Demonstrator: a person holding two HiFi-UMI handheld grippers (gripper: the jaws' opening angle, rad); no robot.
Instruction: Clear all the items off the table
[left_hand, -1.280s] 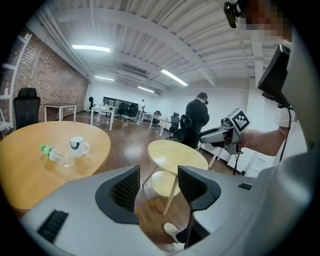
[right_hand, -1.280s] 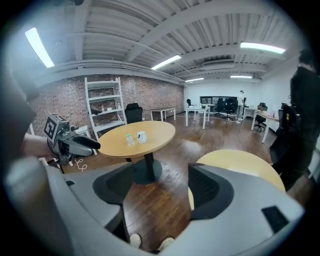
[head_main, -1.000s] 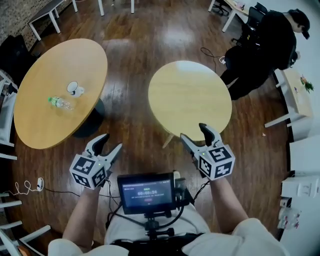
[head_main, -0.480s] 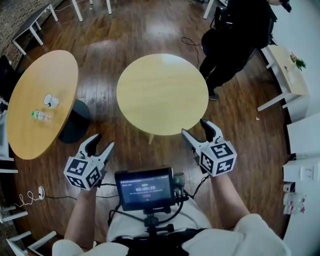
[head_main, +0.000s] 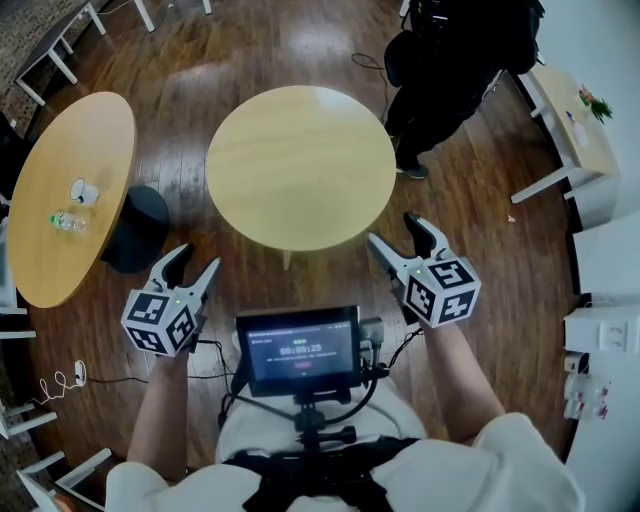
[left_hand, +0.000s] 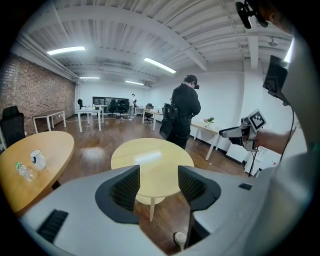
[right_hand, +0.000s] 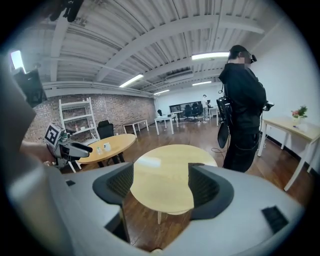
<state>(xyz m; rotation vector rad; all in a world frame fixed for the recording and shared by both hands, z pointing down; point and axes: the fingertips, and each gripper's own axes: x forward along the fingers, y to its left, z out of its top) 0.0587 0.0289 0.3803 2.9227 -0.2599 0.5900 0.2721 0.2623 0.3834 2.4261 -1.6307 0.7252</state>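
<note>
Movement first: over the last second the head view has swung, so the round surface (head_main: 300, 165) now sits centred ahead of both grippers. The longer surface (head_main: 70, 150) has slid to the picture's left edge, and the person in black (head_main: 455, 50) has gone up to the top edge. Both grippers stand nearer the round surface's near rim than before.

The plastic bottle (head_main: 62, 221) lies on its side on the longer surface with the white cup (head_main: 84, 191) just beside it. Both are well apart from the left gripper (head_main: 197, 258) and farther still from the right gripper (head_main: 393, 230).

Each gripper's fingers stand wide apart, gripping nothing and touching nothing. Only the round surface shows beyond the gap between them.
</note>
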